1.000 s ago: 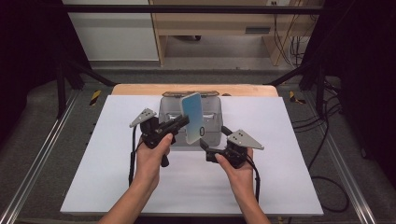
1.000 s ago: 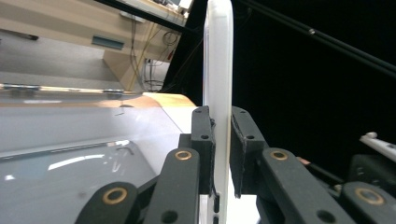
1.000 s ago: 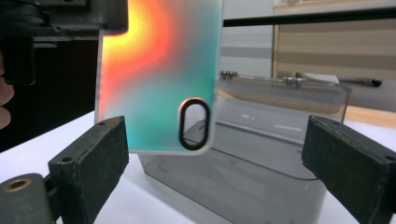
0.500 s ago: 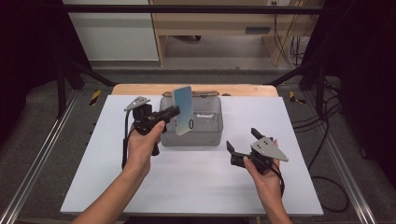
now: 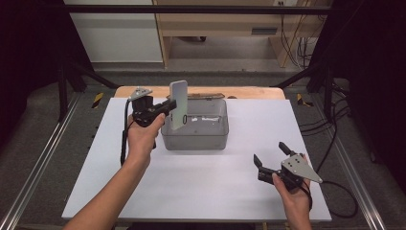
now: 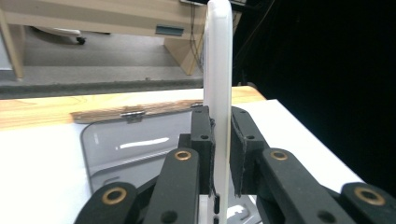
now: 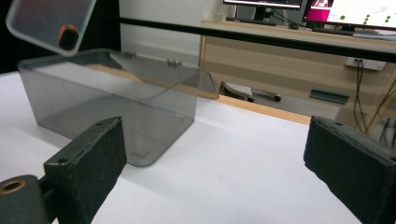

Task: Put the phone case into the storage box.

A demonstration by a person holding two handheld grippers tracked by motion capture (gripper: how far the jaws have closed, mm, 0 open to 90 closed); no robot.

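Observation:
A pale, translucent phone case (image 5: 178, 103) stands upright in my left gripper (image 5: 167, 106), whose jaws are shut on its lower part, above the left end of a clear grey plastic box (image 5: 195, 129). In the left gripper view the case (image 6: 218, 70) rises edge-on between the pads (image 6: 201, 140), with the box's hinged lid (image 6: 140, 140) lying open behind. My right gripper (image 5: 269, 152) hovers open and holds nothing, near the table's front right, well away from the box. Its view shows the box (image 7: 107, 102) ahead and the case's corner (image 7: 46, 21) at top left.
The white tabletop (image 5: 249, 120) has a wooden strip (image 5: 249, 92) along its back edge. Black cables (image 5: 335, 129) trail off the right side. Metal rails (image 5: 38, 163) run along the left. A wooden desk (image 7: 299, 60) with monitors stands beyond the table.
My left hand has carried the case left and slightly up, from over the box's middle to its left end. My right hand has drawn away to the right and toward the front edge.

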